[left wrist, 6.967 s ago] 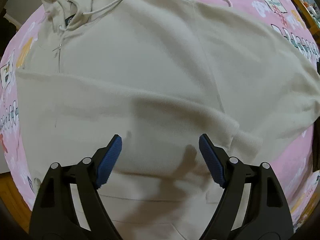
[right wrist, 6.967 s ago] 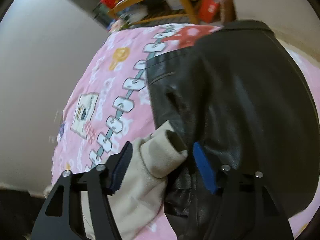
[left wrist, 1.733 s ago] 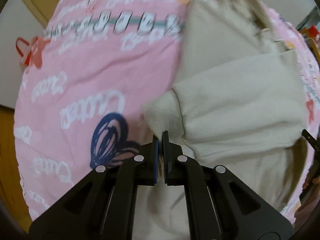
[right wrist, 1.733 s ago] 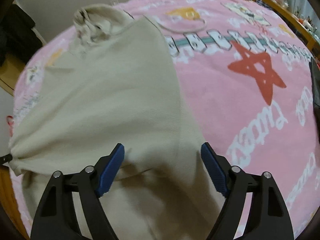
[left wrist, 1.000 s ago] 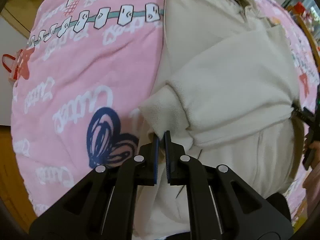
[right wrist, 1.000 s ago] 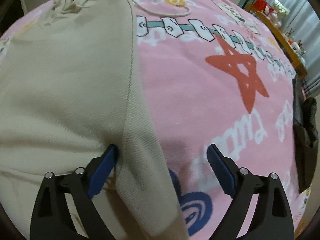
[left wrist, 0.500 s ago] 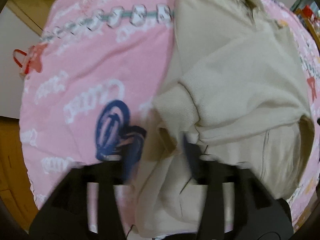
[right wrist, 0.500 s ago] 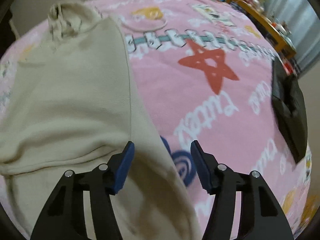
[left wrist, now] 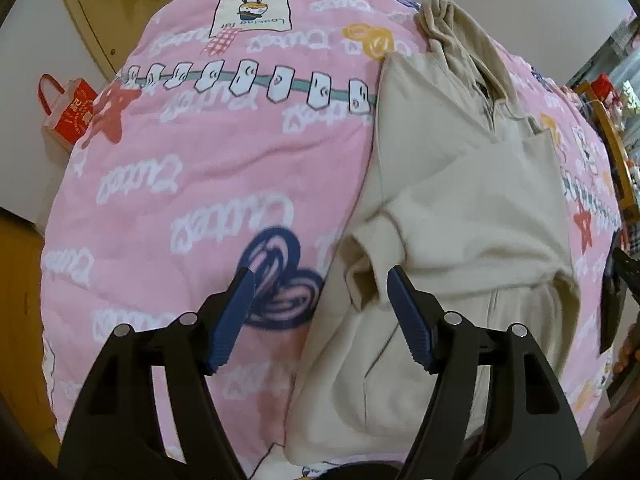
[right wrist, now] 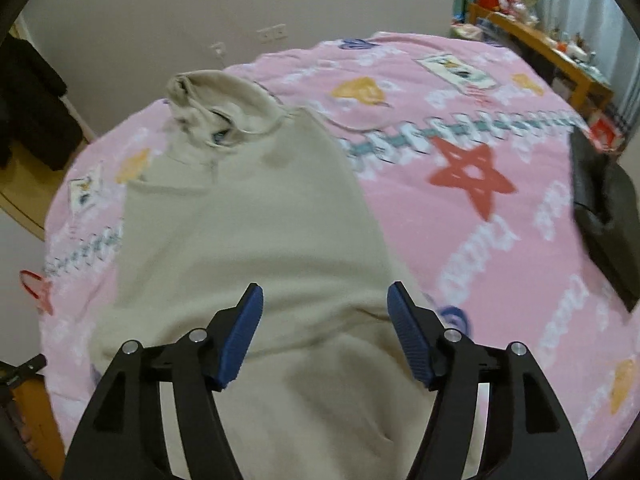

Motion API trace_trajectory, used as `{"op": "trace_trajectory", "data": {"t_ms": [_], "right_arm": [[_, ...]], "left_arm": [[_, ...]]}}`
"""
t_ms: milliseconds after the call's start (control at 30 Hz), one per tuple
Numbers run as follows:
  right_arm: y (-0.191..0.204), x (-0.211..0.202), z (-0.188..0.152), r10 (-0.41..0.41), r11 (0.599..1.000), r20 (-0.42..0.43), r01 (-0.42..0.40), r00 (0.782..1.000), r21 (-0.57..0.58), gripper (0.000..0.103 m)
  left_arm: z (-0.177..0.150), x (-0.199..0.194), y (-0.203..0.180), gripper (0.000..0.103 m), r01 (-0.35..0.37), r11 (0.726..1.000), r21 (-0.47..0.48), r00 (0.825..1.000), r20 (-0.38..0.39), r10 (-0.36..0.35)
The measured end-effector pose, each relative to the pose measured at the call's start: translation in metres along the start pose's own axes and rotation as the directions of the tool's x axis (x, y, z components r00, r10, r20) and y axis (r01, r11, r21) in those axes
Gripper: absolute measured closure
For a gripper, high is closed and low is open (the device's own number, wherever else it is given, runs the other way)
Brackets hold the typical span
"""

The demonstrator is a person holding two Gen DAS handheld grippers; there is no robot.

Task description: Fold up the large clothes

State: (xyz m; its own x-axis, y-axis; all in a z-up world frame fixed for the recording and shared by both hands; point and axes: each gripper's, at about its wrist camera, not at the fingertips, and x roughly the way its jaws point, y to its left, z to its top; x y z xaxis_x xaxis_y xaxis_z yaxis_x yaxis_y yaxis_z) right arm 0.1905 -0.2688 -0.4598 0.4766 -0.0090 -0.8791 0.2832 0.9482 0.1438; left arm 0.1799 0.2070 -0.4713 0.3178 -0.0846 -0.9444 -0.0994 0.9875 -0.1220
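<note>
A beige hoodie (left wrist: 472, 208) lies on the pink printed bed cover (left wrist: 192, 184), its sides folded in to a narrow strip with the hood (left wrist: 448, 28) at the far end. A sleeve lies across the body, its ribbed cuff (left wrist: 372, 256) at the hoodie's left edge. My left gripper (left wrist: 320, 308) hangs above that cuff, jaws opening, nothing between them. In the right wrist view the hoodie (right wrist: 256, 232) fills the middle, hood (right wrist: 216, 100) far off. My right gripper (right wrist: 324, 328) hovers over its near part, jaws opening and empty.
A black leather jacket (right wrist: 604, 216) lies on the right edge of the bed cover (right wrist: 500, 240). A red bag (left wrist: 68, 112) stands on the floor at the left. A wooden table (right wrist: 544, 48) with clutter stands at the back right, a wall behind the bed.
The left gripper let go of the sleeve cuff, opened and rose. The right gripper rose off the hoodie's right edge, narrowed, then widened a little; more of the bed shows in both views.
</note>
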Motion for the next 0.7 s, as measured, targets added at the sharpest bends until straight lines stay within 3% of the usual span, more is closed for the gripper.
{"op": "trace_trajectory", "data": {"t_ms": [100, 200, 267, 333, 367, 467, 567, 700], "right_arm": [[0.017, 0.02, 0.023, 0.027, 1.0, -0.021, -0.027, 0.999, -0.014, 0.041], [0.034, 0.039, 0.051, 0.054, 0.999, -0.101, -0.054, 0.993, 0.002, 0.041], [0.046, 0.036, 0.069, 0.028, 1.0, -0.142, -0.028, 0.989, 0.003, 0.041], [0.066, 0.014, 0.099, 0.021, 1.0, -0.131, -0.022, 0.991, -0.005, 0.041], [0.076, 0.0, 0.112, 0.013, 1.0, -0.11, -0.015, 0.994, -0.016, 0.04], [0.104, -0.036, 0.149, 0.012, 0.999, -0.042, -0.013, 0.999, -0.03, 0.027], [0.133, -0.057, 0.184, 0.035, 0.998, 0.005, -0.034, 0.999, -0.052, 0.026], [0.153, -0.049, 0.223, 0.04, 0.997, 0.048, -0.037, 0.998, -0.072, 0.026]], "left_arm": [[0.032, 0.011, 0.007, 0.032, 0.025, 1.0, -0.019, 0.999, -0.038, -0.025], [0.064, 0.017, 0.017, 0.032, 0.071, 0.995, -0.068, 0.993, -0.086, -0.077], [0.086, 0.015, 0.026, 0.032, 0.107, 0.987, -0.124, 0.986, -0.115, -0.121], [0.109, 0.001, 0.031, 0.032, 0.116, 0.984, -0.132, 0.983, -0.13, -0.133], [0.123, -0.013, 0.032, 0.032, 0.107, 0.987, -0.117, 0.985, -0.12, -0.121], [0.156, -0.053, 0.031, 0.032, 0.082, 0.993, -0.085, 0.995, -0.046, -0.086], [0.197, -0.087, 0.016, 0.031, 0.056, 0.995, -0.084, 0.998, 0.018, -0.055], [0.25, -0.103, -0.04, 0.031, 0.054, 0.999, -0.001, 0.997, 0.061, -0.054]]}}
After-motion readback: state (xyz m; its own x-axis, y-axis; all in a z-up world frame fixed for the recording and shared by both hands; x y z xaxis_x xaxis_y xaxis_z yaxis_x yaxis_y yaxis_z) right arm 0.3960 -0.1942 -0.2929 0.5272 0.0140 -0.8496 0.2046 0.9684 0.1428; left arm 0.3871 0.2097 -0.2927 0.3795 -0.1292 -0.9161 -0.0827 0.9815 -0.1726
